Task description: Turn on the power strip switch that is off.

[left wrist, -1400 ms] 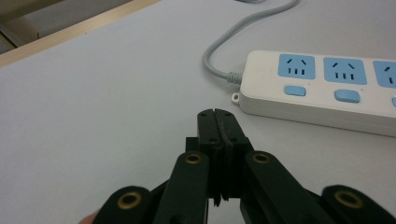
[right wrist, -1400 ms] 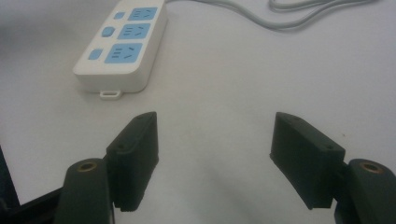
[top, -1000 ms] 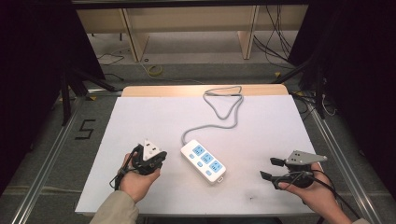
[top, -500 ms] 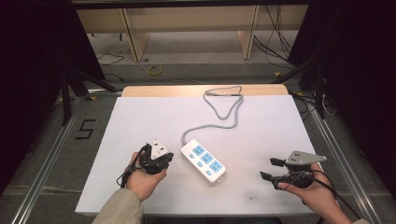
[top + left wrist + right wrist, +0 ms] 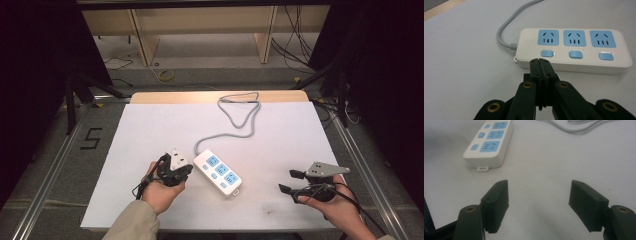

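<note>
A white power strip point(image 5: 217, 172) with three blue sockets and three blue switches lies on the white table top point(image 5: 150, 130), its grey cable point(image 5: 240, 112) looping toward the far edge. My left gripper point(image 5: 189, 169) is shut with nothing between its jaws. In the left gripper view its tips point(image 5: 540, 61) sit just in front of the power strip point(image 5: 574, 50), below the leftmost switch point(image 5: 547, 53). My right gripper point(image 5: 287, 181) stands open and empty at the right, apart from the strip. In the right gripper view the gripper point(image 5: 539, 195) points toward the power strip point(image 5: 489, 142).
A wooden strip point(image 5: 215, 96) runs along the table's far edge. Beyond it are shelf legs point(image 5: 142, 42) and loose cables on the floor. A "5" mark point(image 5: 91, 138) sits on the floor at left. Metal rails border the table sides.
My left gripper has shifted a little to the right, closer to the power strip's near end. The right gripper has stayed in place.
</note>
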A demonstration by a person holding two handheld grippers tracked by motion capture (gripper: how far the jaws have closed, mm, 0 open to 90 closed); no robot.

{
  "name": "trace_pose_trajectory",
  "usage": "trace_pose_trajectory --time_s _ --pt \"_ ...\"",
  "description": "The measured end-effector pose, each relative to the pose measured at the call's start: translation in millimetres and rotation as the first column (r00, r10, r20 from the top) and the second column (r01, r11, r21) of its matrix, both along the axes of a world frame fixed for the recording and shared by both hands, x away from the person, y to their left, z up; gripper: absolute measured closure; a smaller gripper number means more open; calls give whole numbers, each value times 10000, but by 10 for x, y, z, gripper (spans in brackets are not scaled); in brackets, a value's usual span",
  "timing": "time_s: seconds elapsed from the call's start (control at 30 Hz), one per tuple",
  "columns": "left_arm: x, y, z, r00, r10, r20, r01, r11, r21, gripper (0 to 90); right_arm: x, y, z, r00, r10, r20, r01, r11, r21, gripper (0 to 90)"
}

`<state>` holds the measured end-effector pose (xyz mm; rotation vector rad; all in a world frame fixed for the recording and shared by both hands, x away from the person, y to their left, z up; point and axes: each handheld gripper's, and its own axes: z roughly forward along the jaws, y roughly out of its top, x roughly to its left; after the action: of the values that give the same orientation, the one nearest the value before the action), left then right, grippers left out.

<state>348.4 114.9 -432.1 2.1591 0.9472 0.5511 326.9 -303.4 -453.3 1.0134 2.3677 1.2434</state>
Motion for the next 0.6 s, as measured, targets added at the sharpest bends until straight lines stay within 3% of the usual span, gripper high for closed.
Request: trace_pose_trajectory --time_s 0.6 --pt "34 -173 2 9991 -367 -214 366 9993 -15 896 -10 -10 -1 10000 -30 -2 30 10000 -14 324"
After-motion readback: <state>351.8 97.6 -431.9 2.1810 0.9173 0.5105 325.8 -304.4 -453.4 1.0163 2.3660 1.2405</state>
